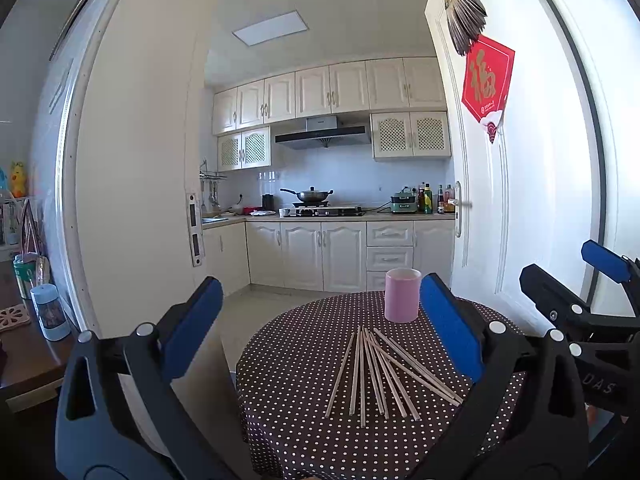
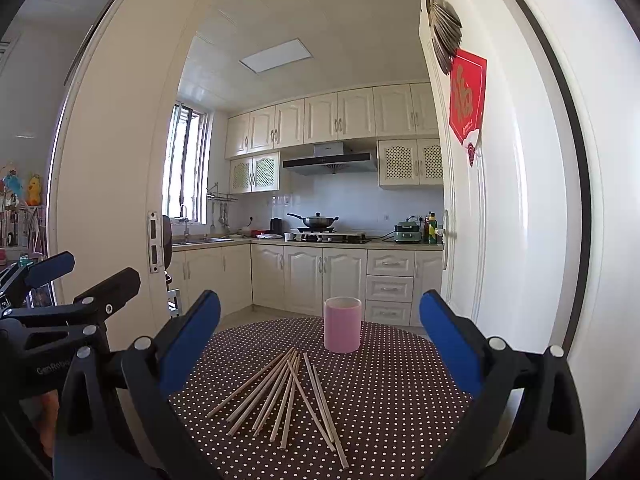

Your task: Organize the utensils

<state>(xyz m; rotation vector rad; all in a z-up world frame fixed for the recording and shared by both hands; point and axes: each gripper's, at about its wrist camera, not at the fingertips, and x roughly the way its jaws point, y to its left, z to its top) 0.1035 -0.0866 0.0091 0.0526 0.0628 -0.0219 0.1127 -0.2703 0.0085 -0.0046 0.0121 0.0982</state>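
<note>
The chopsticks [image 1: 378, 372] lie loose in a crossed fan on the dotted tabletop [image 1: 288, 364], their far tips converging just short of the pink cup [image 1: 402, 295], which stands upright and open-mouthed behind them, apparently placed there as the holder they belong in. Both tongs hang above the near edge with nothing in them, the left tongs [image 1: 320, 330] and the right tongs [image 2: 320, 342] each spread wide so that the pile sits framed between the blue pads [image 2: 192, 340]. That stance suggests sorting has not yet begun, and the overlapping sticks will probably need picking singly.
</note>
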